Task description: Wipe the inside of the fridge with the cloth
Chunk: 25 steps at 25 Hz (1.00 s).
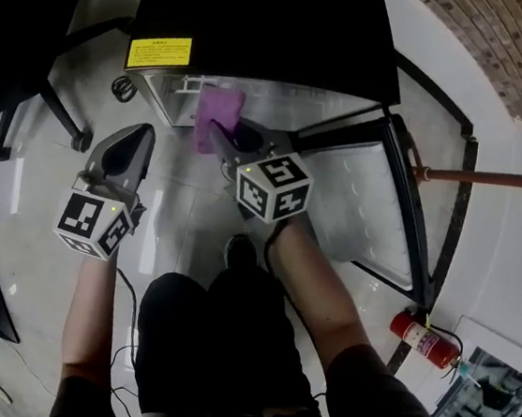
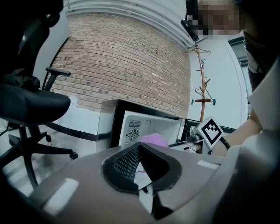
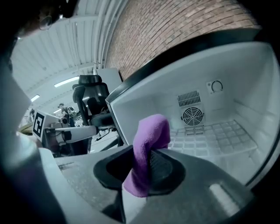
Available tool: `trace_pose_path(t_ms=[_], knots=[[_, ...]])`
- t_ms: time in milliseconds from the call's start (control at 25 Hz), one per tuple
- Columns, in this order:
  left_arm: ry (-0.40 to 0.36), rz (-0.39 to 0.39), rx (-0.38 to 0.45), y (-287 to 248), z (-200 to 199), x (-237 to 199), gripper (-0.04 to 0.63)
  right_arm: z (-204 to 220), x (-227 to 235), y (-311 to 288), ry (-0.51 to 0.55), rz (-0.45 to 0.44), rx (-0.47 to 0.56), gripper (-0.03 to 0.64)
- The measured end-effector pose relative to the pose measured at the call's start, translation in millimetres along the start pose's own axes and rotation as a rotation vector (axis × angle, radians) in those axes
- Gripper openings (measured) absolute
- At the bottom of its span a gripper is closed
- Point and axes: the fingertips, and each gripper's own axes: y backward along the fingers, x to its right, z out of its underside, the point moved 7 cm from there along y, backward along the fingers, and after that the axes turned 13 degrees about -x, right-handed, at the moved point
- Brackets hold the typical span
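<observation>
Fridge (image 1: 265,24): door (image 1: 373,217) open, cavity just ahead of right gripper (image 3: 140,168) | right gripper: jaws pinching purple cloth (image 3: 148,144) at the fridge mouth | left gripper (image 2: 139,151): jaws pressed together, nothing between, left of the right gripper, outside fridge | cloth: stands above the right gripper's tips.

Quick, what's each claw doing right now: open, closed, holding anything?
Left claw: closed, nothing in it.
Right claw: closed on the purple cloth.
</observation>
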Motion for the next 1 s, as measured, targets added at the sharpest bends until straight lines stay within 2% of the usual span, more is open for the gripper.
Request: trace_pose_path(t_ms=[320, 600, 840, 1000], knots=[[-0.053, -0.034, 0.098, -12.2, 21.0, -32.5, 0.017, -23.1, 5.6, -38.8, 0.042, -0.082, 0.167, 0.075], [-0.114, -0.065, 0.138, -9.2, 6.2, -47.2, 0.017, -58.1, -1.4, -68.1, 0.1, -0.127, 0.27, 0.075], [-0.141, -0.092, 0.155, -3.6, 4.8, -55.7, 0.017, -71.3, 10.6, -105.2, 0.122, -0.085, 0.243, 0.075], [-0.131, -0.1, 0.128, -3.3, 17.6, -60.8, 0.017, -68.7, 23.6, -125.6, 0.125, -0.013, 0.127, 0.076]])
